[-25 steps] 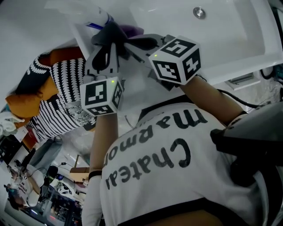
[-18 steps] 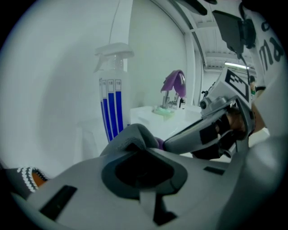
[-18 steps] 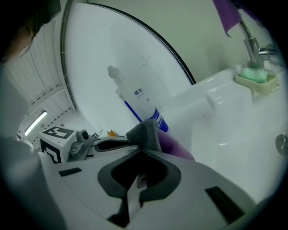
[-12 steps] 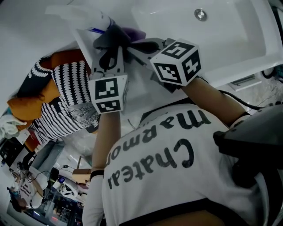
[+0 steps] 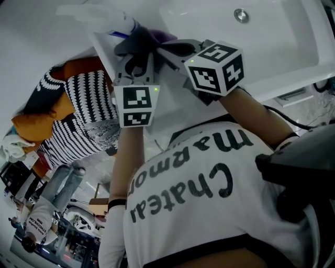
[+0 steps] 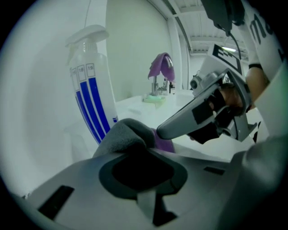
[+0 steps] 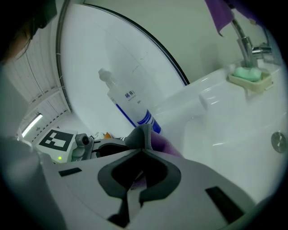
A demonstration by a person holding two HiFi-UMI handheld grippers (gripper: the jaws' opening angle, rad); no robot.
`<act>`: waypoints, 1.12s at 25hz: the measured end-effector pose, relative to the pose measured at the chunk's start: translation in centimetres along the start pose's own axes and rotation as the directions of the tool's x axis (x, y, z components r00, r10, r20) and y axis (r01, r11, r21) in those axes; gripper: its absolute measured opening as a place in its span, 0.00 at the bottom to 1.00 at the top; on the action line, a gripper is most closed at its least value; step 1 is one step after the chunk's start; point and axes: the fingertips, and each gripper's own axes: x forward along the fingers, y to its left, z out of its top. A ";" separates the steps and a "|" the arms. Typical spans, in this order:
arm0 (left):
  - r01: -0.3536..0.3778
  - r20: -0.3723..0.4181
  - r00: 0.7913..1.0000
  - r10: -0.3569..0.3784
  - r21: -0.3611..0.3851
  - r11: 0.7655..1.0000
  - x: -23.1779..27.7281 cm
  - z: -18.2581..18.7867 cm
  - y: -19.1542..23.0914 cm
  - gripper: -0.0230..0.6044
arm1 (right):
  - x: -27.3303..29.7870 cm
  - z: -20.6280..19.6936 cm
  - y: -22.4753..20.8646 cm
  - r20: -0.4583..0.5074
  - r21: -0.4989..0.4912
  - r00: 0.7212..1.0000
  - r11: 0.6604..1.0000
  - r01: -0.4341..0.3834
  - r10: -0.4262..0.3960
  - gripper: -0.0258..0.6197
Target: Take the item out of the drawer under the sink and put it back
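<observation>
The big white sink [image 5: 282, 36] fills the top of the head view, and a person [image 5: 199, 193] in a white shirt with black letters leans over it. Off the sink's left end lies a heap of black-and-white striped fabric [image 5: 78, 115]. A clear spray bottle [image 6: 87, 85] with blue stripes is at the sink's left end. The left gripper [image 5: 135, 49] and the right gripper [image 5: 168, 49] meet over the sink's edge, just beside that bottle. Both have their fingers closed tight on the same cloth [image 6: 123, 134], which is grey with a purple part [image 7: 164, 146]. So the cloth is held up at the sink's edge, pinched from two sides. At the back of the sink, a tap [image 7: 245, 42] has another purple cloth [image 6: 161, 67] hung over it. A green soap [image 7: 248, 72] sits in a dish [image 7: 256, 83] on the sink beside the tap. The little round drain [image 5: 241, 14] is in the sink's bowl.
</observation>
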 end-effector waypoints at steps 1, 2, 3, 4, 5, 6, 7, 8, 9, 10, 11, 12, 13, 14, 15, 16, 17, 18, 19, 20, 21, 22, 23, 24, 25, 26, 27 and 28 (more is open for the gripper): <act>0.002 -0.006 1.000 -0.001 0.017 1.000 0.1 0.0 -0.1 0.08 | 0.0 0.0 -0.1 0.002 0.003 1.000 1.000 0.002 -0.003 0.06; 0.003 -0.011 1.000 -0.003 0.025 1.000 0.1 0.0 -0.1 0.08 | -0.1 0.0 -0.2 0.004 0.006 1.000 1.000 0.004 -0.004 0.06; 0.006 -0.015 1.000 -0.006 0.028 1.000 0.2 0.0 -0.1 0.08 | -0.1 -0.1 -0.2 0.005 0.008 1.000 1.000 0.006 -0.006 0.06; 0.010 -0.020 1.000 -0.010 0.029 1.000 0.2 0.0 -0.2 0.08 | -0.2 -0.2 -0.3 0.004 0.009 1.000 1.000 0.007 -0.007 0.06; 0.016 -0.025 1.000 -0.015 0.031 0.999 0.2 0.0 -0.2 0.08 | -0.3 -0.2 -0.3 0.003 0.010 1.000 1.000 0.009 -0.009 0.06; 0.022 -0.030 0.999 -0.021 0.035 0.999 0.3 0.0 -0.3 0.08 | -0.4 -0.3 -0.3 0.002 0.012 1.000 1.000 0.011 -0.011 0.06; 0.030 -0.036 0.999 -0.028 0.040 0.999 0.5 0.0 -0.4 0.08 | -0.4 -0.4 -0.4 0.001 0.013 1.000 1.000 0.013 -0.013 0.06; 0.036 -0.044 0.998 -0.034 0.044 0.998 0.6 -0.1 -0.4 0.08 | -0.5 -0.5 -0.4 0.001 0.015 1.000 1.000 0.016 -0.016 0.06; 0.040 -0.056 0.998 -0.037 0.047 0.998 0.7 -0.3 -0.4 0.08 | -0.6 -0.5 -0.5 0.000 0.016 1.000 1.000 0.019 -0.019 0.06; 0.042 -0.071 0.997 -0.038 0.051 0.998 0.8 -0.5 -0.4 0.08 | -0.6 -0.6 -0.5 0.001 0.017 1.000 1.000 0.022 -0.022 0.06; 0.045 -0.086 0.995 -0.040 0.058 0.997 0.9 -0.7 -0.4 0.08 | -0.7 -0.6 -0.6 0.002 0.017 1.000 1.000 0.026 -0.026 0.06; 0.052 -0.100 0.994 -0.046 0.063 0.997 1.0 -0.7 -0.4 0.08 | -0.7 -0.6 -0.7 0.006 0.019 1.000 0.999 0.029 -0.029 0.06; 0.062 -0.111 0.992 -0.055 0.063 0.996 1.1 -0.8 -0.5 0.08 | -0.9 -0.6 -0.8 0.011 0.021 0.999 0.999 0.034 -0.034 0.06; 0.074 -0.122 0.990 -0.067 0.059 0.995 1.1 -0.8 -0.6 0.08 | -1.1 -0.5 -0.9 0.017 0.023 0.999 0.999 0.038 -0.038 0.06; 0.087 -0.130 0.988 -0.079 0.055 0.995 1.2 -0.9 -0.6 0.08 | -1.2 -0.4 -1.0 0.023 0.026 0.999 0.999 0.042 -0.043 0.06; 0.097 -0.134 0.987 -0.088 0.058 0.994 1.2 -0.9 -0.6 0.08 | -1.3 -0.3 -0.9 0.029 0.028 0.998 0.999 0.047 -0.047 0.06; 0.103 -0.135 0.987 -0.093 0.072 0.992 1.1 -1.0 -0.5 0.08 | -1.4 -0.3 -0.9 0.033 0.029 0.998 0.998 0.051 -0.052 0.06; 0.105 -0.131 0.987 -0.092 0.098 0.990 1.1 -1.0 -0.5 0.08 | -1.5 -0.3 -0.8 0.037 0.028 0.998 0.998 0.055 -0.056 0.06; 0.103 -0.125 0.988 -0.086 0.134 0.986 1.1 -0.9 -0.5 0.08 | -1.7 -0.3 -0.8 0.041 0.026 0.997 0.998 0.059 -0.060 0.06; 0.099 -0.118 0.990 -0.080 0.169 0.981 1.2 -0.7 -0.5 0.08 | -2.0 -0.2 -0.9 0.045 0.025 0.997 0.998 0.064 -0.065 0.06; 0.098 -0.112 0.991 -0.077 0.196 0.976 1.2 -0.5 -0.6 0.08 | -2.3 -0.1 -1.0 0.049 0.024 0.996 0.997 0.069 -0.070 0.06; 0.100 -0.106 0.991 -0.079 0.212 0.972 1.3 -0.2 -0.7 0.08 | -2.6 0.1 -1.1 0.053 0.025 0.996 0.997 0.075 -0.076 0.06; 0.106 -0.099 0.991 -0.086 0.218 0.970 1.4 0.0 -0.8 0.08 | -3.0 0.3 -1.2 0.057 0.027 0.995 0.996 0.080 -0.082 0.06; 0.113 -0.089 0.991 -0.096 0.217 0.970 1.4 0.1 -0.9 0.08 | -3.4 0.5 -1.2 0.062 0.027 0.994 0.996 0.085 -0.087 0.06; 0.121 -0.078 0.991 -0.107 0.209 0.970 1.3 0.0 -0.9 0.08 | -3.7 0.5 -1.1 0.066 0.028 0.994 0.996 0.089 -0.090 0.06; 0.128 -0.064 0.991 -0.118 0.200 0.971 1.2 -0.1 -0.9 0.08 | -3.9 0.5 -0.9 0.070 0.027 0.993 0.995 0.091 -0.093 0.06; 0.136 -0.052 0.990 -0.129 0.190 0.972 1.2 -0.3 -0.9 0.08 | -4.1 0.4 -0.7 0.076 0.026 0.993 0.995 0.094 -0.096 0.06; 0.147 -0.042 0.989 -0.142 0.178 0.973 1.1 -0.3 -0.8 0.08 | -4.4 0.4 -0.5 0.082 0.024 0.992 0.995 0.097 -0.099 0.06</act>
